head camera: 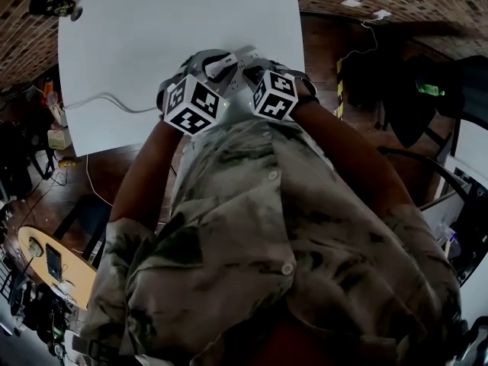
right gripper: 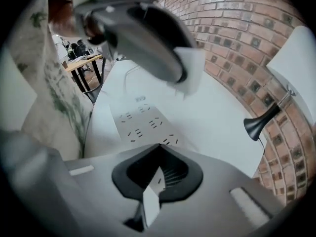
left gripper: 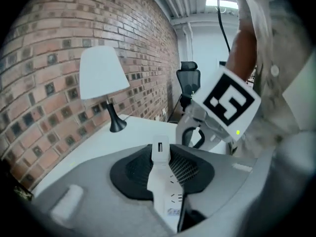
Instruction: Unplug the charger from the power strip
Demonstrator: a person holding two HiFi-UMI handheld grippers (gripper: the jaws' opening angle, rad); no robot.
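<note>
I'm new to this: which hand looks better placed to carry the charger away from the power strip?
Left. The left gripper is shut on the white charger, which shows above the sockets in the right gripper view. The right gripper is shut on the power strip, probably steadying it.

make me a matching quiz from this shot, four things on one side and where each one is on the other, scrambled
Things:
1 charger
2 power strip
3 lamp
4 white cable

Places:
a lies on the table, right gripper shut on it
b stands by the brick wall
c runs to the table's left edge in the head view
d held in the left gripper, above the power strip

Pairs: 1-d, 2-a, 3-b, 4-c
</note>
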